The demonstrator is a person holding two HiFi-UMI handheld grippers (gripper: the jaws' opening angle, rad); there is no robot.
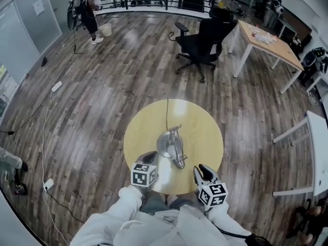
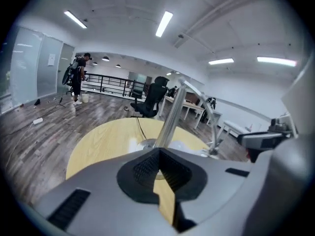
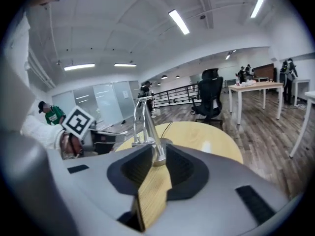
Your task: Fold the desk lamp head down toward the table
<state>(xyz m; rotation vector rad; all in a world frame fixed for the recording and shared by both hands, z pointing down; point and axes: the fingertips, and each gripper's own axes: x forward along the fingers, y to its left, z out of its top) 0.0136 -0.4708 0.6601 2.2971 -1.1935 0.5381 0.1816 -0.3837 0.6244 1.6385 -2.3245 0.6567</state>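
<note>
A silver desk lamp (image 1: 172, 143) stands in the middle of the round yellow table (image 1: 146, 119). In the left gripper view its pole (image 2: 170, 118) rises to a joint, and a second bar slopes back down toward the tabletop. My left gripper (image 1: 149, 158) hovers at the near edge just left of the lamp; its pads meet at the tips (image 2: 158, 154) with nothing between them. My right gripper (image 1: 200, 171) hangs to the lamp's near right, apart from it. Its jaws (image 3: 156, 159) stand a little open and empty, with the lamp (image 3: 145, 118) just beyond them.
The lamp's cord (image 1: 167, 114) runs over the table's far edge. A black office chair (image 1: 202, 42) and a wooden desk (image 1: 266, 37) stand farther back, and a white desk (image 1: 318, 137) is at the right. Cables (image 1: 45, 137) lie on the floor at left. A person (image 1: 87, 9) stands far off.
</note>
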